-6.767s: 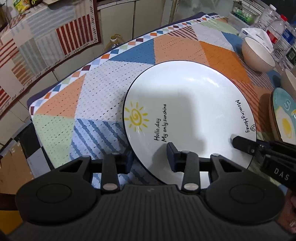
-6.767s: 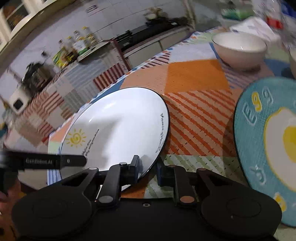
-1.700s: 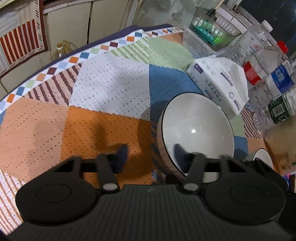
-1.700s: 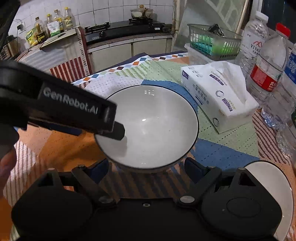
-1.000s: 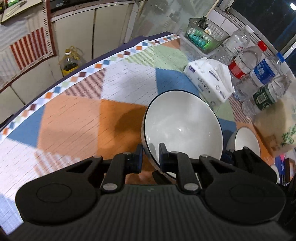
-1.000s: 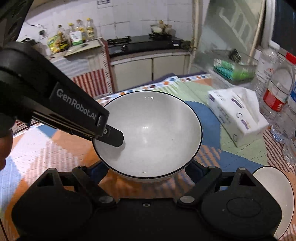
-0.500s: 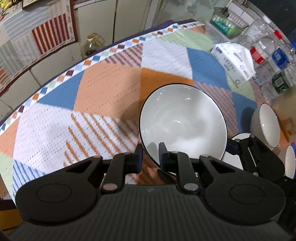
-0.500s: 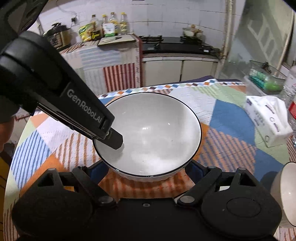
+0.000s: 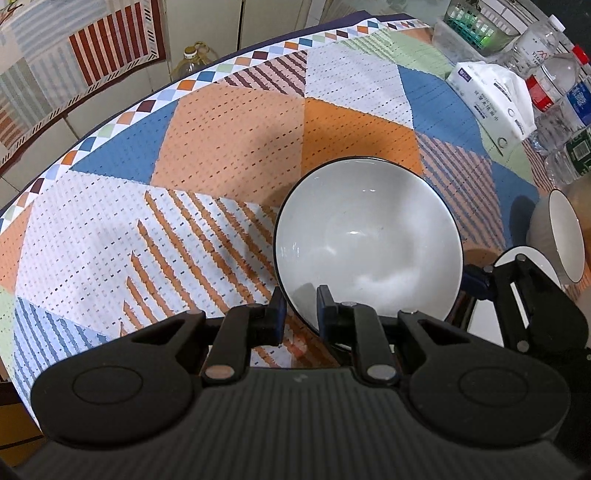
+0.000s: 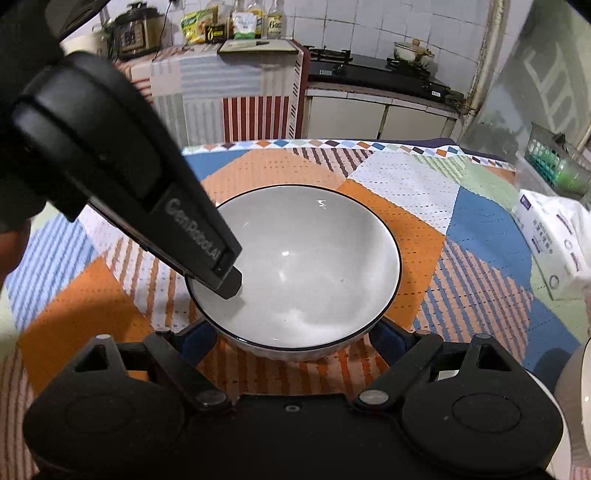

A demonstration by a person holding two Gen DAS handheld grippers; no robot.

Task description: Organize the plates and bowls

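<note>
Left wrist view showed the white bowl above the patchwork tablecloth, its near rim pinched by the left gripper. Around its base, the right gripper was spread wide, cradling rather than clamping. A second bowl waited nearby; stacking looked barely begun.

The bowl sits over the tabletop. The tissue pack lies beyond it to the right, water bottles farther right, a basket behind, a second bowl just right.
</note>
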